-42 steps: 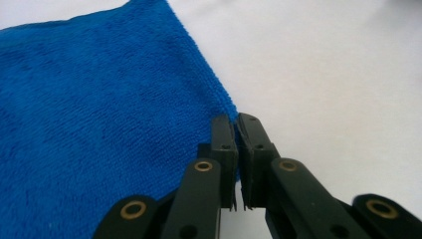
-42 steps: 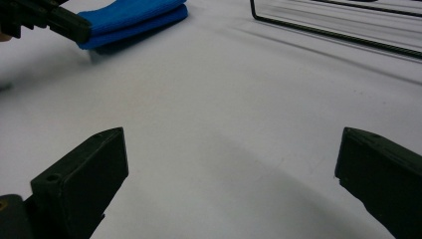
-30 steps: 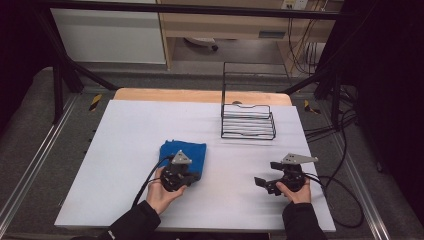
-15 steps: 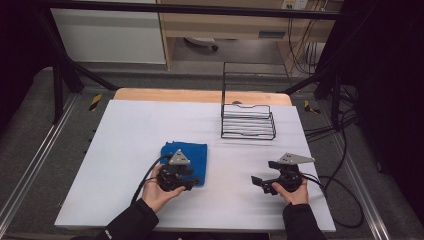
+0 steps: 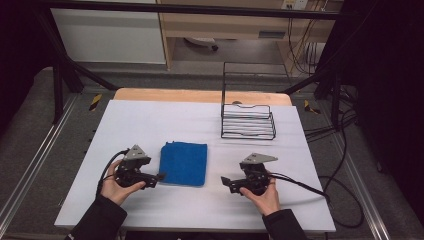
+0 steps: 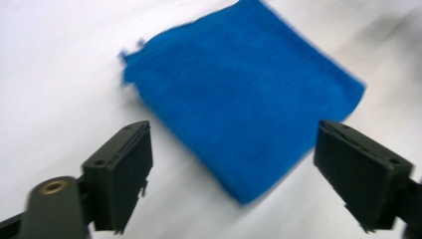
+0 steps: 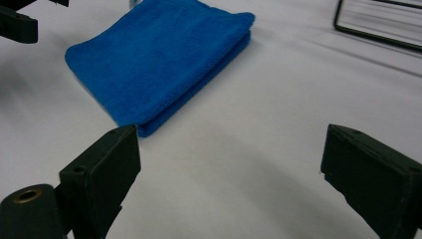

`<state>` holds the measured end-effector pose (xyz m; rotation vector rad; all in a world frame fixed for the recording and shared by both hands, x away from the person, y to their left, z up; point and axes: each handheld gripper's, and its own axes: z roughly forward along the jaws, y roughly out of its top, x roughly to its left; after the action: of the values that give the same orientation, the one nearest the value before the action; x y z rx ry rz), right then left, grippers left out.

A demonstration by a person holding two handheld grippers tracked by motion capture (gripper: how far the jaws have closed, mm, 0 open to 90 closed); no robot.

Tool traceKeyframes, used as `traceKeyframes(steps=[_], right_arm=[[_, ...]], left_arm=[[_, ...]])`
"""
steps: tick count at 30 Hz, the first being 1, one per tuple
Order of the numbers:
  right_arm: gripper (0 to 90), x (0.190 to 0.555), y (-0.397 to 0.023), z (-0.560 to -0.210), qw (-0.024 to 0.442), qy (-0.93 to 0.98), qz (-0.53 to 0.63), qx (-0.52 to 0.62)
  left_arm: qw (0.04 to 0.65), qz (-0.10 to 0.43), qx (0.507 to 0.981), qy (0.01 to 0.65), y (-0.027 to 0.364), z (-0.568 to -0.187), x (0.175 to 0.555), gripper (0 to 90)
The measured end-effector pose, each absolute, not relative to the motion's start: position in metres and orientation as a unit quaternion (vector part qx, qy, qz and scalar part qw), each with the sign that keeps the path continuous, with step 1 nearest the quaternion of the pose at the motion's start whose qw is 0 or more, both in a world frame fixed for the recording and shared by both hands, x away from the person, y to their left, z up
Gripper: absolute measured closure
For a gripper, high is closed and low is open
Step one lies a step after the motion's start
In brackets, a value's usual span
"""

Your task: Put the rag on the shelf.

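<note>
At the near edge of the white worktop (image 5: 200,210), the left gripper (image 5: 159,176) and the right gripper (image 5: 225,182) are held low, each with jaws spread and nothing between them; the left jaws have just been opening, the right closing slightly. Between the grippers, touching neither, a folded blue cloth (image 5: 183,163) is laid flat. Farther back, a black wire rack (image 5: 248,121) is seen.
</note>
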<state>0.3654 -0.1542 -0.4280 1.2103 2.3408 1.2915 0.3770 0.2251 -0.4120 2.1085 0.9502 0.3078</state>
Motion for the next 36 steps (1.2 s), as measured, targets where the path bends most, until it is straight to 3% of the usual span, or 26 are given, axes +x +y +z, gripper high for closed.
traceKeyframes(steps=[8,14,15,18,30,36], right_arm=[[22.5,0.366,-0.114,-0.434,0.094,0.799,0.43,0.41],[36.9,0.367,-0.089,-0.444,0.09,0.803,0.42,0.414],[43.5,0.368,-0.084,-0.446,0.092,0.801,0.419,0.416],[51.7,0.369,-0.076,-0.448,0.089,0.802,0.412,0.424],[81.2,0.369,-0.068,-0.455,0.055,0.793,0.403,0.453],[87.6,0.371,-0.077,-0.443,0.054,0.799,0.399,0.446]], left_arm=[[0.397,0.137,0.811,0.406,0.263,-0.424,0.374,8.8],[0.399,0.137,0.803,0.421,0.272,-0.429,0.374,6.8],[0.398,0.138,0.803,0.423,0.273,-0.43,0.374,6.8],[0.402,0.143,0.798,0.426,0.275,-0.429,0.374,6.8],[0.404,0.147,0.797,0.425,0.276,-0.429,0.374,10.0],[0.407,0.144,0.797,0.423,0.276,-0.428,0.373,11.6]])
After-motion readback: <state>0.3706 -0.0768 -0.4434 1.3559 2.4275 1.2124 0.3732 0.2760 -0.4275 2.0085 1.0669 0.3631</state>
